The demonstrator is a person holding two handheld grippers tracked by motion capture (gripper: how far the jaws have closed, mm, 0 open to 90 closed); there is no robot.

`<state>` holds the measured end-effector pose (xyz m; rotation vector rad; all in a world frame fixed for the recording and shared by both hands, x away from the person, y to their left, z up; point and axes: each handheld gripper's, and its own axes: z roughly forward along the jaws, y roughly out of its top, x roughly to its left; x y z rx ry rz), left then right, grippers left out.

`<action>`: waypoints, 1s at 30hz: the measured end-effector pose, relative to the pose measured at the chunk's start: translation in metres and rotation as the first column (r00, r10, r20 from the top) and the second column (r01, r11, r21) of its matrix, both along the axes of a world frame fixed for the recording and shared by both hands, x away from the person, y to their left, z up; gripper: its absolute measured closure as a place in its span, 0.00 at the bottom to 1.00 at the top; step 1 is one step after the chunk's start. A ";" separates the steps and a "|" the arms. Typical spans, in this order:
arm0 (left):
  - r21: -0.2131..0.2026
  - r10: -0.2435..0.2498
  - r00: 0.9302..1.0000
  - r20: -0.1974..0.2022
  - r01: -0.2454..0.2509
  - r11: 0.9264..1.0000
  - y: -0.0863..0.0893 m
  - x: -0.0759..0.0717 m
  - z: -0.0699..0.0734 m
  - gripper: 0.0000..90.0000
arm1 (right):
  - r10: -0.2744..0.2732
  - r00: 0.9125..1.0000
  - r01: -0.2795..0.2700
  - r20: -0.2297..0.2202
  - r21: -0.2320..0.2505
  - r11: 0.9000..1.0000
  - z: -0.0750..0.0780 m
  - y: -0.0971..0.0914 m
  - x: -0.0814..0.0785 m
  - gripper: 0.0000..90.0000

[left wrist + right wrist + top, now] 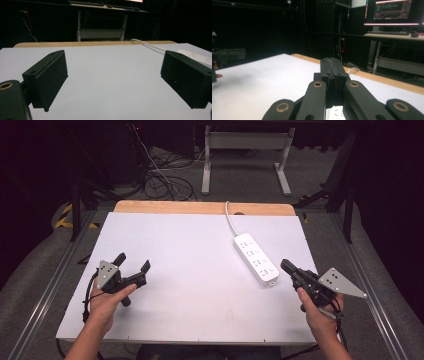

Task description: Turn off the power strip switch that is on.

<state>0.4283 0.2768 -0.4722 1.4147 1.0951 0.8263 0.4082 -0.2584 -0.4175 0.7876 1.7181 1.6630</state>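
The right gripper [286, 266] sits just beside the near end of the white power strip [256, 258], its jaws pressed together with nothing between them. The strip lies at an angle on the right half of the white table [190, 270]. The left gripper [132, 262] rests on the left side, jaws wide apart and empty.

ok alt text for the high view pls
Two hands hold grippers over a white table: the left gripper open, the right gripper shut, its tip near the end of a white power strip whose cable runs off the far edge.
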 end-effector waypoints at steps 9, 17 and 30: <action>-0.003 0.003 1.000 -0.002 -0.003 1.000 0.001 0.000 0.000 0.08 | -0.014 1.000 0.013 -0.021 -0.028 1.000 -0.003 0.005 0.000 0.87; -0.004 0.005 1.000 0.000 -0.005 1.000 0.002 -0.001 0.000 0.08 | -0.005 0.995 0.002 -0.098 -0.030 1.000 -0.005 0.007 0.001 0.33; -0.004 0.006 1.000 -0.001 -0.006 1.000 0.002 -0.001 0.000 0.08 | 0.033 0.999 -0.036 -0.033 -0.094 0.995 -0.008 0.008 0.000 0.13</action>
